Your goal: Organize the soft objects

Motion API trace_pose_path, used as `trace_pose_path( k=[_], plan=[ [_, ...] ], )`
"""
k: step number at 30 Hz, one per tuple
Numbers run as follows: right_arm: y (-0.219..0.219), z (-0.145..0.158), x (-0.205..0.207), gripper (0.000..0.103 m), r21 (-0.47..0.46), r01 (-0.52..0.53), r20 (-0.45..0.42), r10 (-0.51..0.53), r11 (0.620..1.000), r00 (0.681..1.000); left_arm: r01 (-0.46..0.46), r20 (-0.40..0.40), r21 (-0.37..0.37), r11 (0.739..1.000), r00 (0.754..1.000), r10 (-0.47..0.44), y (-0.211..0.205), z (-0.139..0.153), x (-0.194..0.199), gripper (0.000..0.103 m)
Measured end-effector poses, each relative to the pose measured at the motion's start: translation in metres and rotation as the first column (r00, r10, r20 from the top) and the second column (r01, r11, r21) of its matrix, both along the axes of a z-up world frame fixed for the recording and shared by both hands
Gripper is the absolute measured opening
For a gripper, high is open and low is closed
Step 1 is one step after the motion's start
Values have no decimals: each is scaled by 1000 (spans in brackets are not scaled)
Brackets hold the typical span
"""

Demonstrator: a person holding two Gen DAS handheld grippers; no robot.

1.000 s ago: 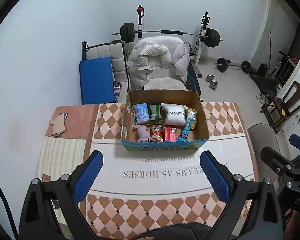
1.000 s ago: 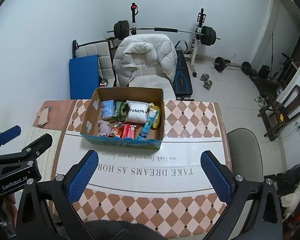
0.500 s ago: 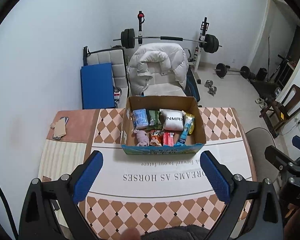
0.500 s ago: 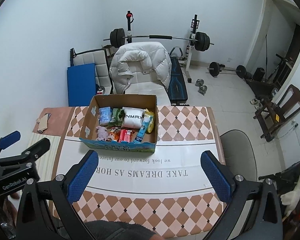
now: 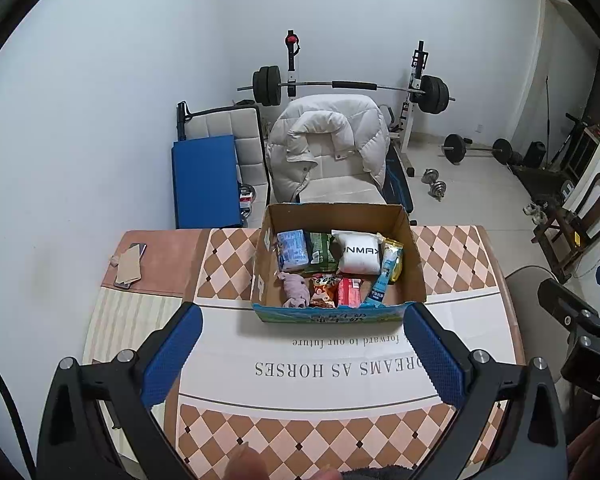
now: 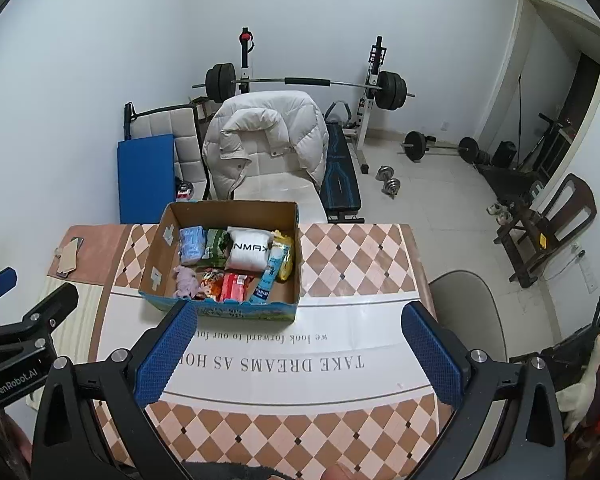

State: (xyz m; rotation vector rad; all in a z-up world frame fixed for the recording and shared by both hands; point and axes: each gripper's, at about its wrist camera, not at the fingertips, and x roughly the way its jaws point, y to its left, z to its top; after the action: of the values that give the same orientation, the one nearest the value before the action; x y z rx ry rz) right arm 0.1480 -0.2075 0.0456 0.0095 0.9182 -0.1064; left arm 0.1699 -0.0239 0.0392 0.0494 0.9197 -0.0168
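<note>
Cardboard box [image 5: 336, 312] of soft packets sits on the bench [image 5: 340, 368]; only the right view shows a goose toy [image 6: 584, 380]; both grippers, left [image 5: 300, 352] and right [image 6: 296, 352], hold jaws wide apart, empty.

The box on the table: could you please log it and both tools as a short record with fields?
surface: table, checkered cloth
container: box, open top, upright
contents: white pouch, pink plush, blue pack, red pack
left tool: open, above the table, holding nothing
right tool: open, above the table, holding nothing
</note>
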Motion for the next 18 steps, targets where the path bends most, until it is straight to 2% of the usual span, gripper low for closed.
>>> trace_pose_path(
  k=[10, 14, 18],
  plan=[
    [0, 0, 7, 103, -5, 0, 0, 0, 1000, 1000, -22, -1, -10, 1000, 1000, 22, 2, -2, 7, 103],
    [1, 0, 6, 103, -3, -1, 0, 1, 1000, 1000, -43, -35, -57, 997, 999, 41, 7, -4, 10, 103],
    [0, 0, 8, 103, -12, -2, 4, 2, 1000, 1000, -64, -24, -21, 998, 998, 63, 7, -6, 12, 103]
  ],
)
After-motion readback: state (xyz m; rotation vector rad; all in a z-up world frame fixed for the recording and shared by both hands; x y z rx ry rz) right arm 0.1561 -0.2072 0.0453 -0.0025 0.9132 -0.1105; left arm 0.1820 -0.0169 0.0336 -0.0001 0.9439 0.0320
